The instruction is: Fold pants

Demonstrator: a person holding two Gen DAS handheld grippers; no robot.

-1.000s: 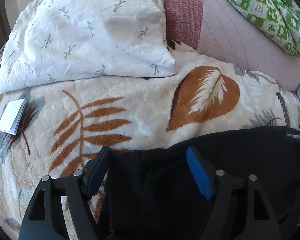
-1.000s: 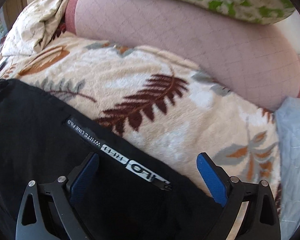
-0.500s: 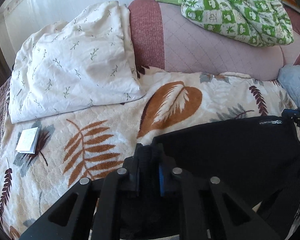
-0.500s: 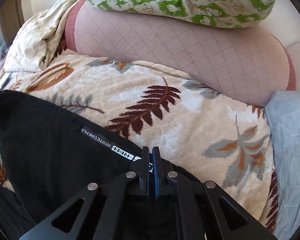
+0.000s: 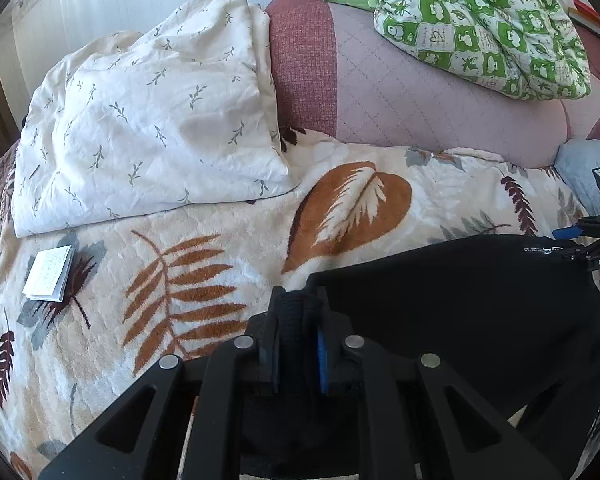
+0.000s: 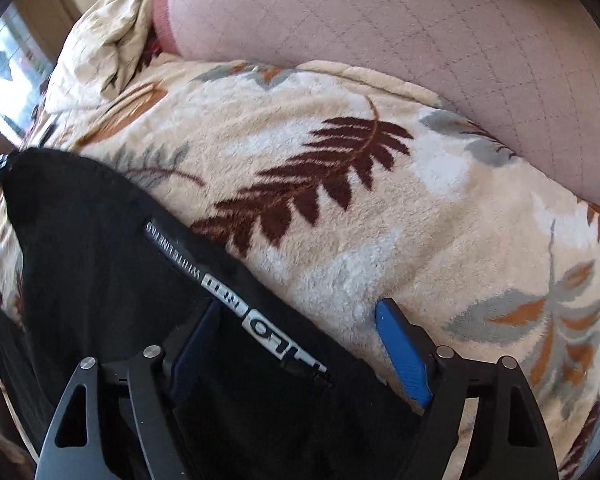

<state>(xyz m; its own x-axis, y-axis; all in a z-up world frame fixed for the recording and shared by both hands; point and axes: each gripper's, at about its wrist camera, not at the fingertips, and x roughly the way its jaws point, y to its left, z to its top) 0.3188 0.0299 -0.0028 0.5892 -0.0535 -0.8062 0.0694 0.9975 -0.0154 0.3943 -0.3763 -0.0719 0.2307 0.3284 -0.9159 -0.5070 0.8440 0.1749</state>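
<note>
Black pants [image 5: 460, 300] lie across a cream leaf-print blanket [image 5: 180, 272]. My left gripper [image 5: 298, 308] is shut on a bunched corner of the pants at their left end and holds it slightly raised. In the right wrist view the pants [image 6: 92, 248] run down to the lower left, and their edge with a white printed label [image 6: 220, 284] passes between the blue fingers. My right gripper [image 6: 300, 312] straddles that edge with its jaws opening, pads apart from the cloth. The right gripper [image 5: 580, 240] also shows at the right edge of the left wrist view.
A white sprig-print pillow [image 5: 148, 120] lies at the back left, and a small white booklet [image 5: 48, 274] sits on the blanket to the left. A pink quilted sofa back [image 5: 420, 104] carries a green checked quilt [image 5: 480, 20]. Pale blue cloth [image 5: 580, 168] lies at the far right.
My left gripper closed on the pants corner and rose with it. My right gripper closed on the labelled edge half a second ago and has since spread its fingers and tipped closer to the blanket.
</note>
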